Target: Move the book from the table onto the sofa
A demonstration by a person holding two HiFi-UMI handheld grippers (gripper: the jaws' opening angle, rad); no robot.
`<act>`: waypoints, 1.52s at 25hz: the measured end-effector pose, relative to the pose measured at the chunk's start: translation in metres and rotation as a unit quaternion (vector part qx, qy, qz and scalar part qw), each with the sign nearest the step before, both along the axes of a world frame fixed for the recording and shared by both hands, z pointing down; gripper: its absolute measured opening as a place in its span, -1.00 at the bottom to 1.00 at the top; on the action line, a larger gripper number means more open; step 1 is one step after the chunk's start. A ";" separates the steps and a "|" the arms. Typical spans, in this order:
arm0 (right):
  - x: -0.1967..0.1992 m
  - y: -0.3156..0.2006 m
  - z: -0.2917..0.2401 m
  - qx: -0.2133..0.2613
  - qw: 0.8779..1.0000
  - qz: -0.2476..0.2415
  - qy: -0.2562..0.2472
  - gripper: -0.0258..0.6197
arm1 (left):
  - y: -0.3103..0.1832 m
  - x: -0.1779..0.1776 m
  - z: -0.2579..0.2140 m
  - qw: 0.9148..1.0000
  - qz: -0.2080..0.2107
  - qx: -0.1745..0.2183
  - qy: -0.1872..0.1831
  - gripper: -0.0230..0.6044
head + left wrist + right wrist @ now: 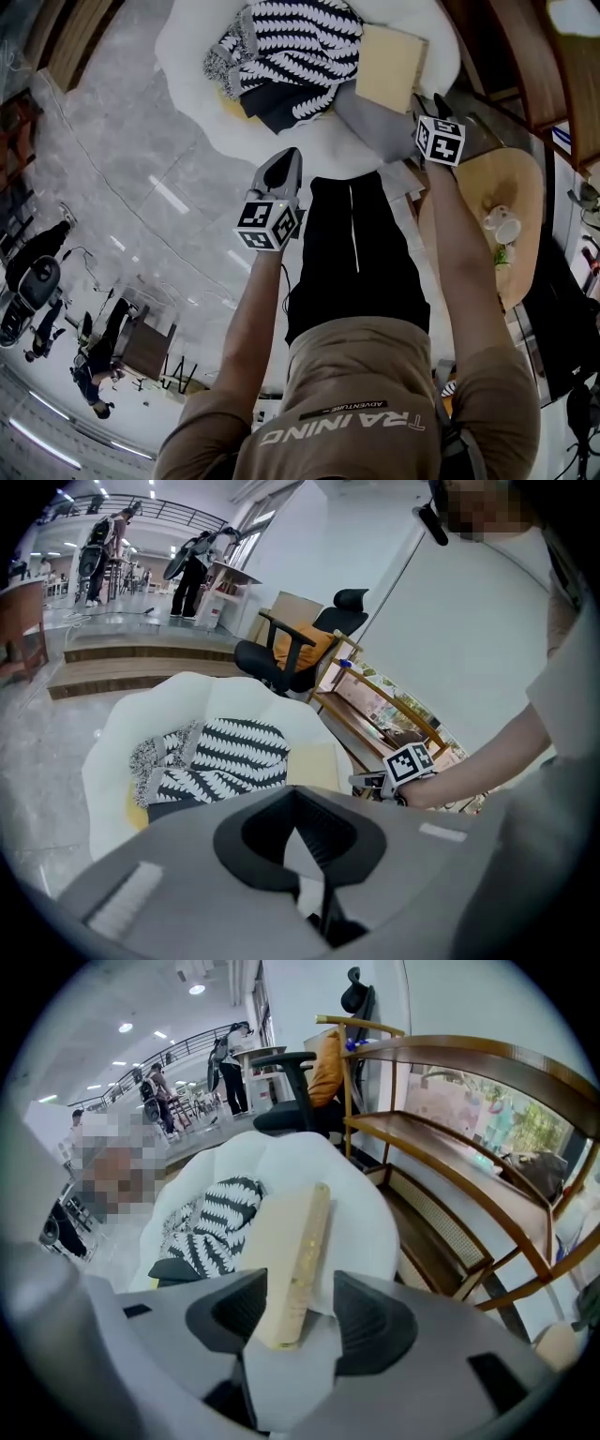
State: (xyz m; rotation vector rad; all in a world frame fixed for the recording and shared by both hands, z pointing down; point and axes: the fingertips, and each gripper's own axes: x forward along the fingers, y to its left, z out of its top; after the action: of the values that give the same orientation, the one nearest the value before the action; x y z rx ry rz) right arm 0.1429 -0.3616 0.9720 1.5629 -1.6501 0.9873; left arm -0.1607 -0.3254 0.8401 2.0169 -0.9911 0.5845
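Head view: a plump, fleecy white sofa [187, 56] holds a black-and-white patterned knit throw [291, 47]. Beside the throw lies the book [389, 66], flat, tan and rectangular. The right gripper [429, 105] sits just at the book's near corner, and the left gripper [284, 167] hangs lower, over the sofa's front edge. A round wooden surface [525, 187] to the right carries pale cups [502, 225].

Left gripper view: the left gripper's [302, 841] dark ribbed jaws are pressed together with nothing between them. The throw [225, 757] and the sofa [122, 742] lie beyond.

Right gripper view: the right gripper's [300, 1321] jaws stand apart. The near end of the book [291, 1251] lies between them on the sofa [366, 1222], close to the left jaw and clear of the right one. A curved wooden shelf [441, 1147] stands alongside.
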 end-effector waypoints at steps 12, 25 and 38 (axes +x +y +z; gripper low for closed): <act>-0.030 0.032 -0.099 0.036 0.995 -0.076 -0.044 -0.31 | 0.018 0.007 -0.082 0.994 0.077 0.074 -0.019 -0.96; -0.088 0.011 -0.274 0.142 0.974 -0.154 -0.086 -0.90 | -0.009 -0.009 -0.199 0.991 0.042 0.128 0.004 -0.96; -0.200 0.014 -0.433 0.233 0.909 -0.322 -0.124 -0.90 | -0.026 -0.064 -0.316 0.978 -0.034 0.206 0.017 -0.96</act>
State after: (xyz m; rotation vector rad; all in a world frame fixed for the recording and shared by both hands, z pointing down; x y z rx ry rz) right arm -0.0567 -0.3477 0.5394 1.0293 -2.4949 0.4620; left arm -0.2244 -0.3514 0.5238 2.3313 -1.2335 0.3228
